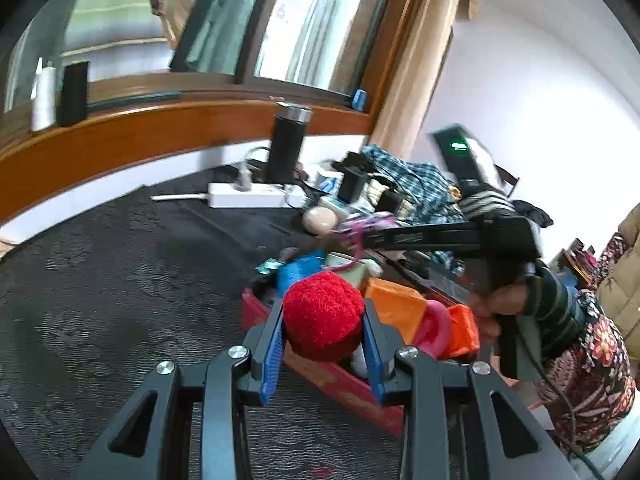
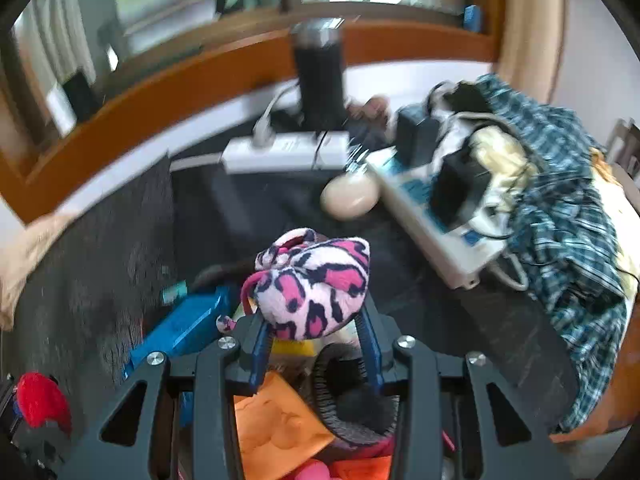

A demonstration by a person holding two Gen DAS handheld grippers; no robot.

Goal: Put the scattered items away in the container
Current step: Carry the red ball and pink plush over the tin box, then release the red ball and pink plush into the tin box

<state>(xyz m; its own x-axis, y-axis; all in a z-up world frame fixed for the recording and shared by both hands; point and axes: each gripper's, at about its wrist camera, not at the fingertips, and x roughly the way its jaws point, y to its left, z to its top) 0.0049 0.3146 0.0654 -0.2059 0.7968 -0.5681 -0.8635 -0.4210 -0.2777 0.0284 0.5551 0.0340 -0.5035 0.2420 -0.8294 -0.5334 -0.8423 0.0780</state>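
**Both tongs loaded above red box**

Left tongs (image 1: pixel 323 344): clamped on red pompom (image 1: pixel 323 316), blue pads pressed against both sides, held over near edge of red box (image 1: pixel 344 384). Box on dark bench (image 1: pixel 120 280), already filled with orange bag (image 1: pixel 394 306), blue item (image 1: pixel 298 274) and pink ring (image 1: pixel 434 330).

Right tongs (image 2: pixel 316 344): clamped on pink leopard-print pouch (image 2: pixel 314 284), held above box contents. Beyond: white power strip (image 2: pixel 284 154), black flask (image 2: pixel 320 76), checked cloth (image 2: pixel 560 200).

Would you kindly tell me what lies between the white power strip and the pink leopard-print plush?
In the right wrist view, a beige egg-shaped object lies on dark table between power strip and plush.
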